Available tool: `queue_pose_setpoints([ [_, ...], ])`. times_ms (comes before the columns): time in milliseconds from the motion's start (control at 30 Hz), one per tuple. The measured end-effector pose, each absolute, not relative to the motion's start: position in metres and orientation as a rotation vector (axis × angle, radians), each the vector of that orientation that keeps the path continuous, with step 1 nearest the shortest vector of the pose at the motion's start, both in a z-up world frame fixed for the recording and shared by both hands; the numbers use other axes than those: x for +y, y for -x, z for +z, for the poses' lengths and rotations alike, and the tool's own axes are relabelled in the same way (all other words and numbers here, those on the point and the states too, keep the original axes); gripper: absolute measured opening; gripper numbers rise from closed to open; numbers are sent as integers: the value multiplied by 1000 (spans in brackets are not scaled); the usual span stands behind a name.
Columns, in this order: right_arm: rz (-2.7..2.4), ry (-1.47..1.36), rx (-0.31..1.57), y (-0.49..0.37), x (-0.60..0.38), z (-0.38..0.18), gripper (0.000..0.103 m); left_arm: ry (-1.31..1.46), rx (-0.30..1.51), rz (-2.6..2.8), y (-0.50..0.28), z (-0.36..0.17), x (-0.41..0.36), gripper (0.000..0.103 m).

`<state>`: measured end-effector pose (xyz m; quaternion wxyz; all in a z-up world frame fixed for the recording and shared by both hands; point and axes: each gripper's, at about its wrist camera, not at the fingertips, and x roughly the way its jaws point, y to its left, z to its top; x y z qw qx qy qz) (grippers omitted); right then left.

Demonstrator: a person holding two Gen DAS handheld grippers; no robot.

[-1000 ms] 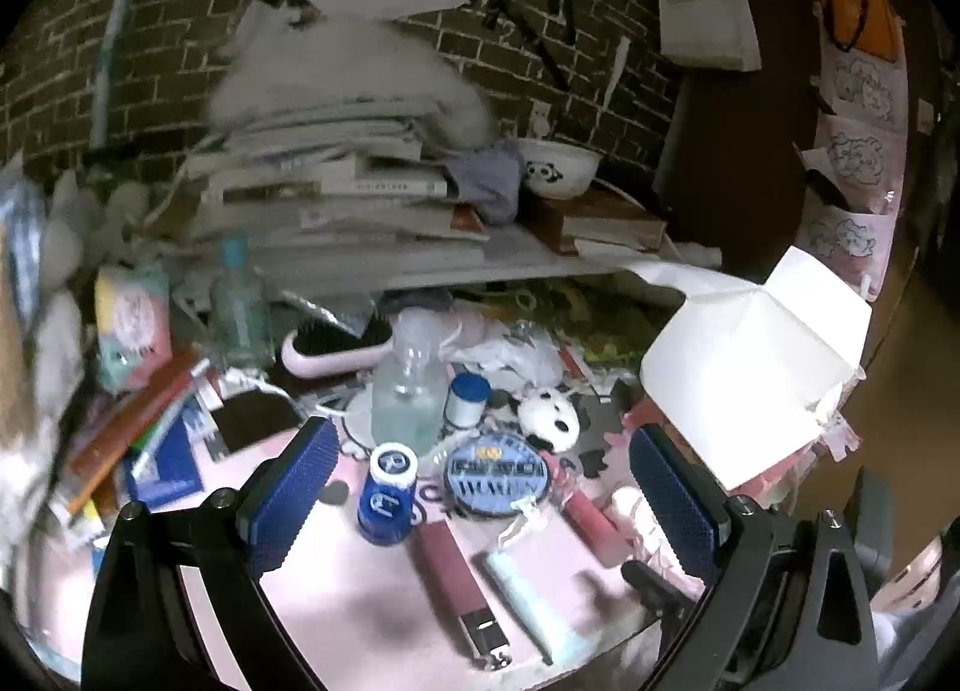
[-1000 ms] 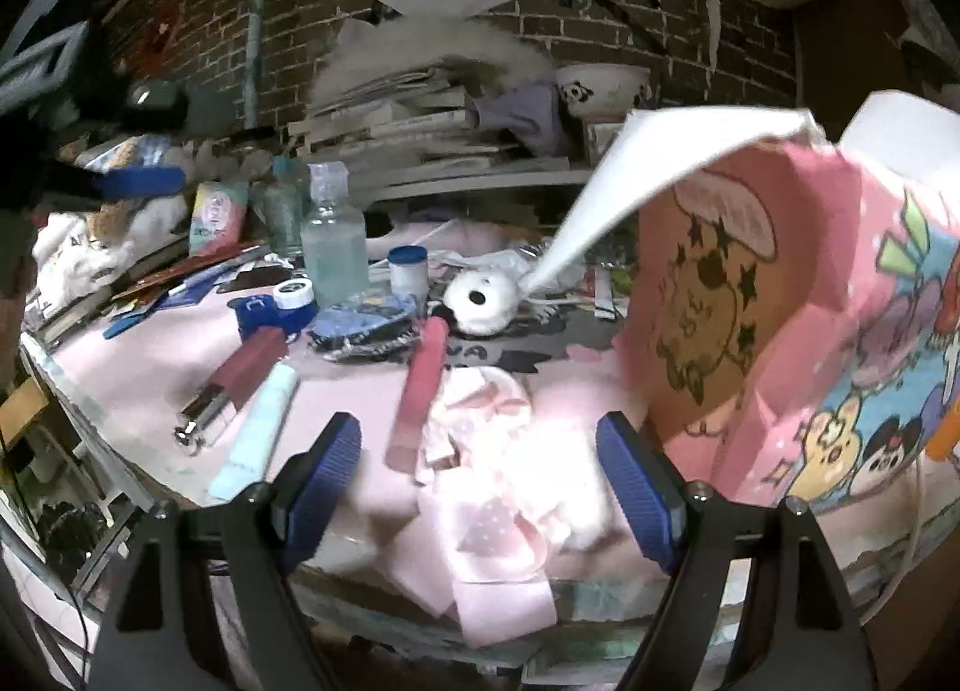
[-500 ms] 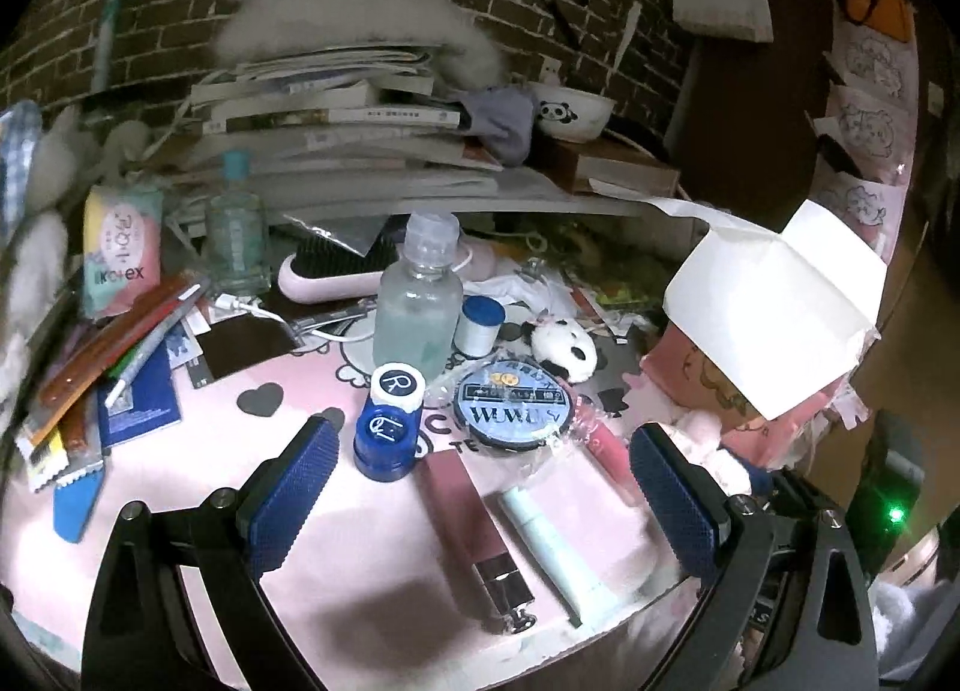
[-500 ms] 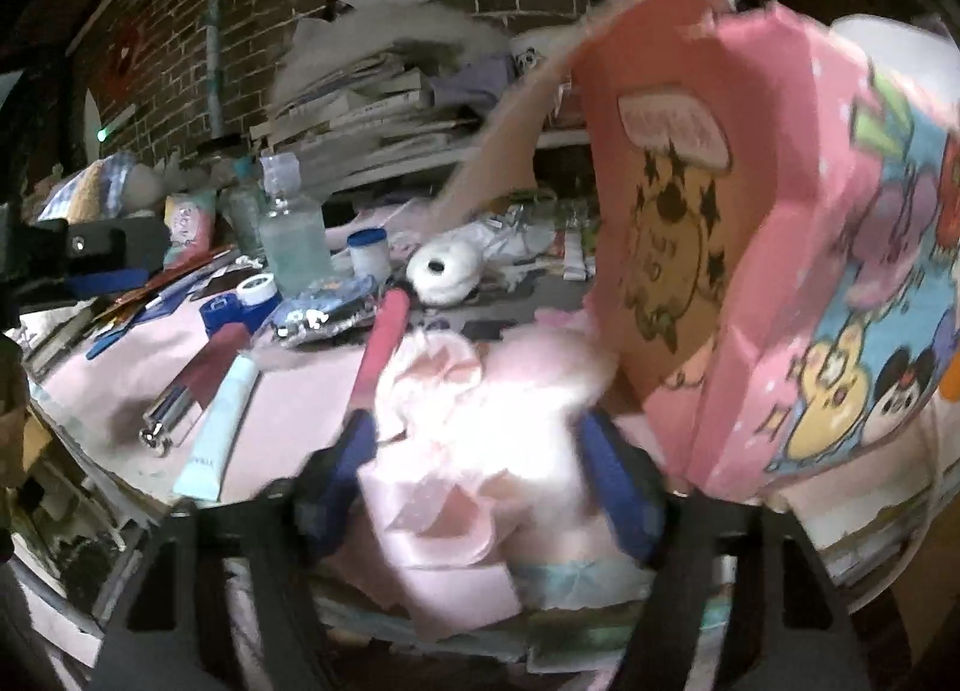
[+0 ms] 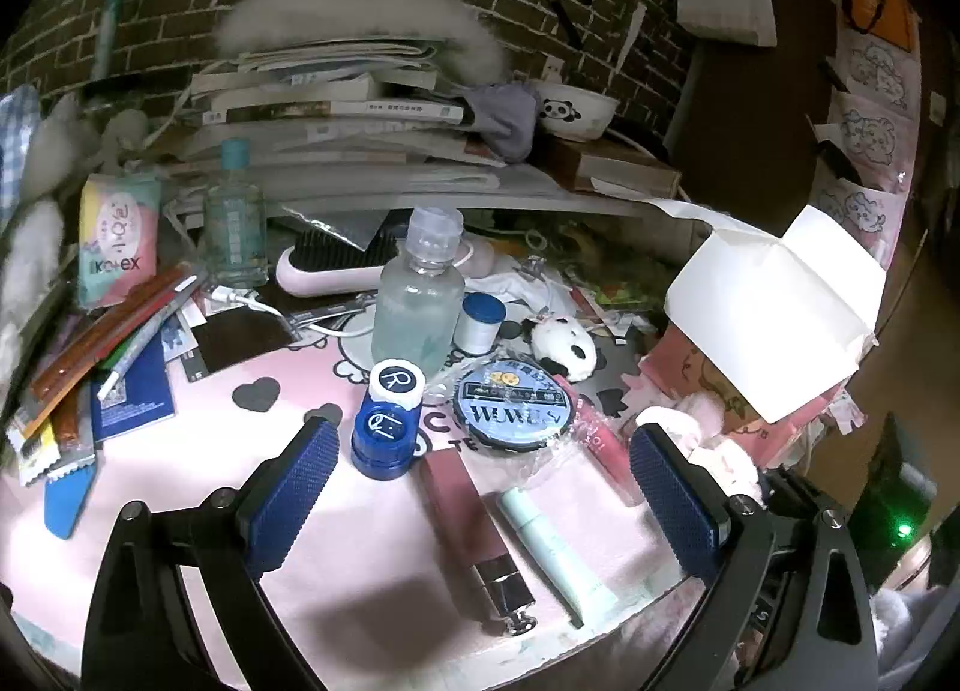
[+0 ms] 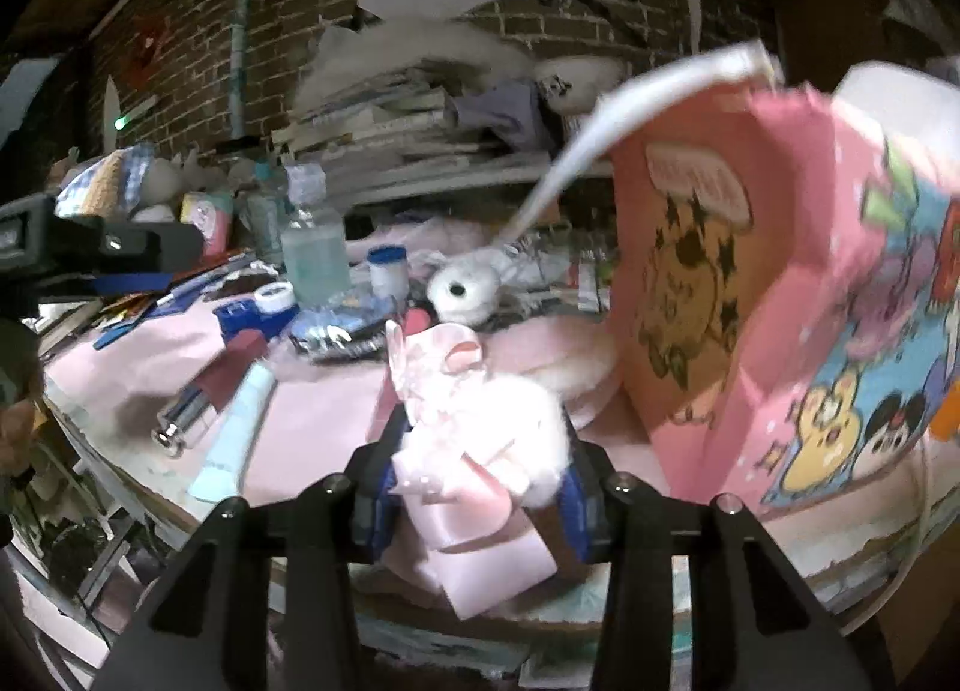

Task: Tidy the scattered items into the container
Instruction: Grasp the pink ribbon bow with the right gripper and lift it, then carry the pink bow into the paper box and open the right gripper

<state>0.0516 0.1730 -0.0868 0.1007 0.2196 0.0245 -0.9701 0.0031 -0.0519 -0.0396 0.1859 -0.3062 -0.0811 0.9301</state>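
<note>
Right now the right gripper point(image 6: 477, 487) pinches what looks like a fluffy pink bow point(image 6: 480, 421); left gripper point(image 5: 480, 505) fingers spread wide.

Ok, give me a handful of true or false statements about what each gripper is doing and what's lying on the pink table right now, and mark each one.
1. The right gripper is closed on the pink bow with white fluff. True.
2. The left gripper is holding the clear bottle. False: its fingers stand wide apart and hold nothing; the bottle stands upright on the table beyond them.
3. The blue contact lens case has one white cap and one blue cap. True.
4. The mint tube is already inside the pink cartoon bag. False: it lies on the pink table, beside the maroon lipstick.
5. The small panda plush sits in the panda bowl. False: it lies on the table; the bowl is on the shelf behind.
</note>
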Motion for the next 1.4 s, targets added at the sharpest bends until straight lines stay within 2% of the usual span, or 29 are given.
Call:
queue_pose_setpoints([
  [933,-2737,-183,264,-57,92,7,40,793,-309,2750,-20,-26,-97,97],
  [1133,-2828,-242,230,-42,133,31,40,800,-297,2734,-18,-27,-91,97],
  [1400,-2946,-502,152,-10,215,55,40,818,-284,2707,-13,-29,-80,97],
])
